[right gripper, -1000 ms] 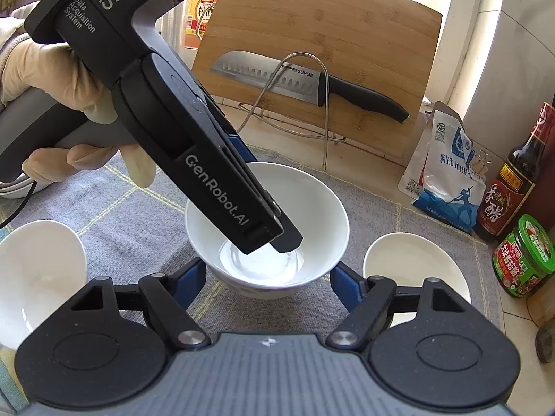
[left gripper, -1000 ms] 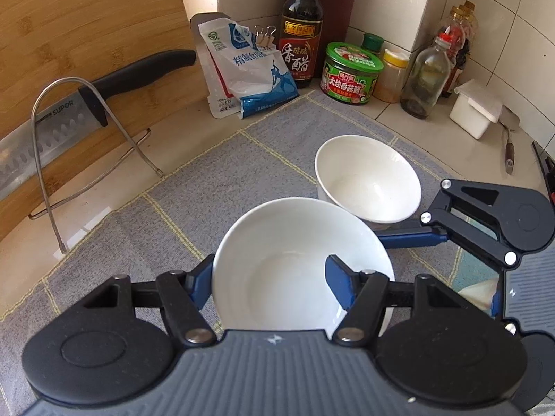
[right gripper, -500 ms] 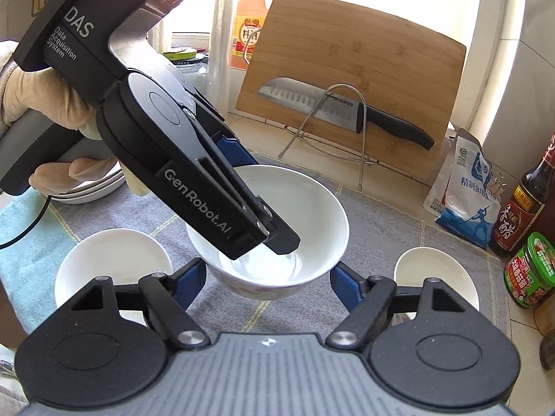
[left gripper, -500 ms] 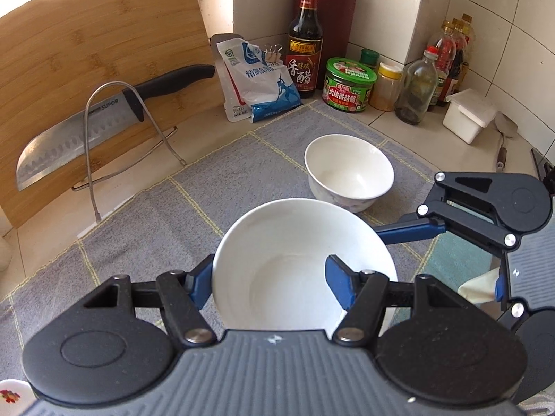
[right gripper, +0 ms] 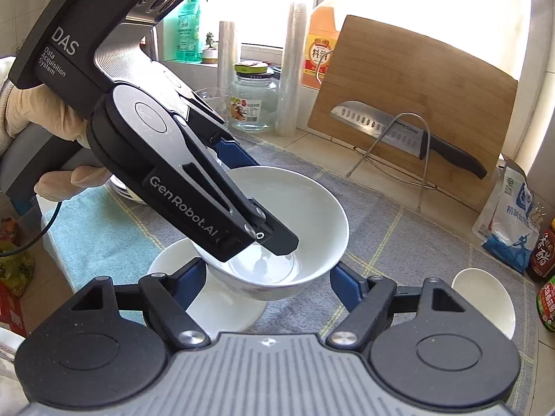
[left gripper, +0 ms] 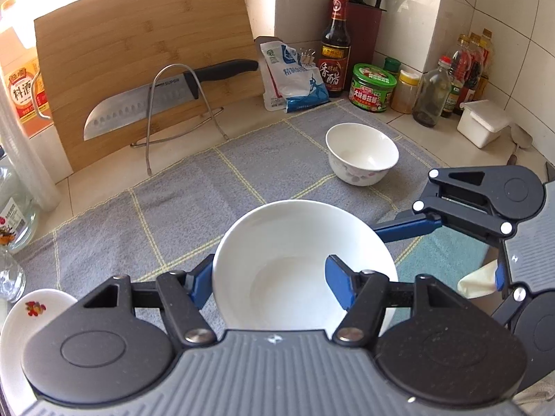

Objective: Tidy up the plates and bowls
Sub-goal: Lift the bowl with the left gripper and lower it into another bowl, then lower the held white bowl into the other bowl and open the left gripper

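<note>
White bowl hangs above the grey checked mat, pinched by the left gripper: one blue finger presses the outside of the wall on the left, the other sits inside the bowl on the right, so the jaws are closed on the rim and wall and the bowl is clear of the cloth. Left of that outer finger, at the picture's lower edge, lies a small plate with a red motif. Ahead of the fingertips and off to the right a second, smaller bowl with a faint floral print stands on the mat, well apart from the held one. Right of the inner finger the right gripper's blue finger reaches in towards the held bowl's far side.

From the right wrist view, a gloved hand at far left holds the left gripper's black body, whose tip dips into the held bowl. The right gripper's own fingers stand partly open, one either side of the bowl's lower wall; whether they touch it I cannot tell. Below and left of the held bowl, just behind the left finger, another white bowl rests on the mat. Right of the right finger sits the floral bowl again.
</note>
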{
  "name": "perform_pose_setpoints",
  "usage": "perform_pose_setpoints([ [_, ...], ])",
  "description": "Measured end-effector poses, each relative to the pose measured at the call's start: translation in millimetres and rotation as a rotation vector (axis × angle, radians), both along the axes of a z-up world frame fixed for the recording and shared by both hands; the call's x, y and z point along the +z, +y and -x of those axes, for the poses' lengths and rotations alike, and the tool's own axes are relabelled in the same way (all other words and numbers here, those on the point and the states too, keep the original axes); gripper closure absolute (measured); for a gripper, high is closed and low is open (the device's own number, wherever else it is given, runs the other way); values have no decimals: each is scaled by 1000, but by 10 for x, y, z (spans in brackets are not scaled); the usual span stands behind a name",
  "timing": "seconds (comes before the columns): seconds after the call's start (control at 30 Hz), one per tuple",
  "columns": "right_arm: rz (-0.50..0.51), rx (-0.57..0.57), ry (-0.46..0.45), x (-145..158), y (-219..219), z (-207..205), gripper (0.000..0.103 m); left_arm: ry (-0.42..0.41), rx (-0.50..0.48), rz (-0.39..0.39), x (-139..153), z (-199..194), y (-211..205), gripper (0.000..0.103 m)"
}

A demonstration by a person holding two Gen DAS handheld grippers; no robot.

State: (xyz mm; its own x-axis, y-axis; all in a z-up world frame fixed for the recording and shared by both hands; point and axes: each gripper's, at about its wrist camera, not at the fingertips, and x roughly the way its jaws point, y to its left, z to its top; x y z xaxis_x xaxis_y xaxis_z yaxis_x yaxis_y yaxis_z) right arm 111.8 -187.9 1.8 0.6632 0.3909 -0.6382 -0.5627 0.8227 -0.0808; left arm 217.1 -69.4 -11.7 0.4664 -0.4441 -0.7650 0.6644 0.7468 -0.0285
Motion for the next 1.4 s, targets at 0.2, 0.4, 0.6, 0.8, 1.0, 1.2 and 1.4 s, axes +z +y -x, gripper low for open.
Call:
perform_pose_setpoints([
  [0.2,0,44,25,-50,103,45,21,25,38,4,-64,82,133,38],
  [0.4,-5,65,54,-129,130,60,21,52,52,7,-146,105,182,38],
  [0.6,2,71,79,-234,156,51,21,73,55,5,-218,119,199,38],
  [0.8,-1,81,101,-268,169,45,21,97,61,6,-278,124,230,38],
  [1.0,-12,85,128,-301,169,19,21,116,65,6,-330,122,252,38],
  [1.2,-13,88,142,-326,183,4,21,128,68,9,-365,113,270,38],
  [1.4,-16,87,150,-346,191,2,21,128,64,9,-363,116,281,37],
])
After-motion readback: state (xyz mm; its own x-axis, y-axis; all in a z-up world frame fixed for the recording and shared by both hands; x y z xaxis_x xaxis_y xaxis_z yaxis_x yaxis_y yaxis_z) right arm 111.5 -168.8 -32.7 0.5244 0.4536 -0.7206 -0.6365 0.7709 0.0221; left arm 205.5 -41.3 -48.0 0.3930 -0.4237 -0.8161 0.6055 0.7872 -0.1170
